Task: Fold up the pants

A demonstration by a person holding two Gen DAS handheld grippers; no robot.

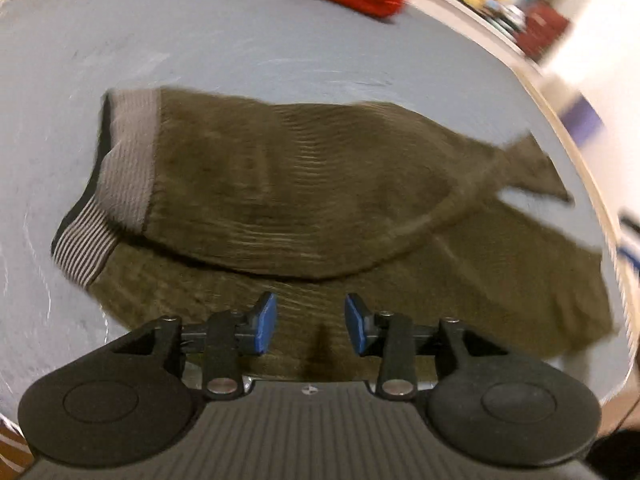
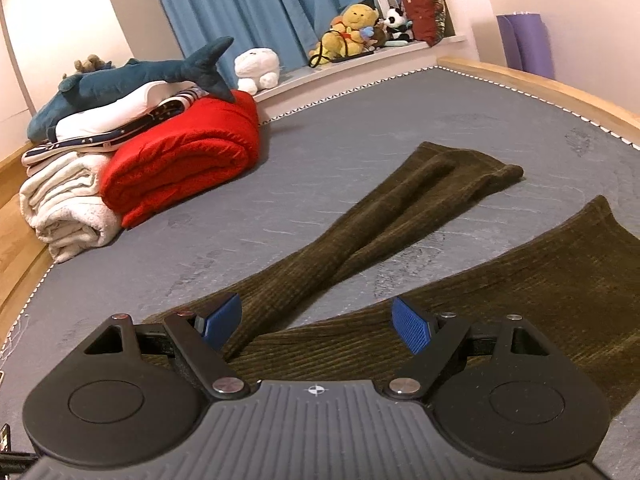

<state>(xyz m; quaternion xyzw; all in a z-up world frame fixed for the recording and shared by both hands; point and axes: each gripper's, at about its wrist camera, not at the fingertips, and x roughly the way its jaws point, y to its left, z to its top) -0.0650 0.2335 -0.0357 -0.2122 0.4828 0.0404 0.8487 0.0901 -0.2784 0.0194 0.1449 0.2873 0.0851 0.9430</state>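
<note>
Left gripper [image 1: 311, 324]: apart, holding nothing, hovering low over near edge of pants [image 1: 304, 200]. View blurred, so contact with cloth unclear. Waistband [image 1: 124, 168], grey ribbed, off to the left in this view; upper body of pants partly lapped over the lower layer, curved fold edge running across just ahead of the pads. Legs trailing right toward bed edge.

Right gripper [image 2: 318, 326]: apart too, nothing between the pads, poised just above crotch area where the two legs split. Far leg [image 2: 404, 208] angled up-right, creased along its length, hem near mid-bed. Near leg [image 2: 520, 292] flatter, running right, out of view at the edge. Bare mattress [image 2: 360, 152] showing between them, so legs well apart, not stacked.

Beyond: red blanket [image 2: 188, 156], white towel roll [image 2: 68, 208], shark plush [image 2: 120, 80] piled at the far left; more plush toys [image 2: 356, 28] on the sill under blue curtain [image 2: 260, 0].

Step, as a judgement: early. Pants laid out but not squared, no leg-on-leg fold done yet. Likely lining up for first fold.

Next move calls for: pinch on one leg, probably the far one, carried over onto the near one, hems and seams matched. Other gripper needed as anchor near waistband or crotch to stop the whole piece sliding. Corduroy thick and grippy, so should hold a fold; crease in far leg wants smoothing first.
</note>
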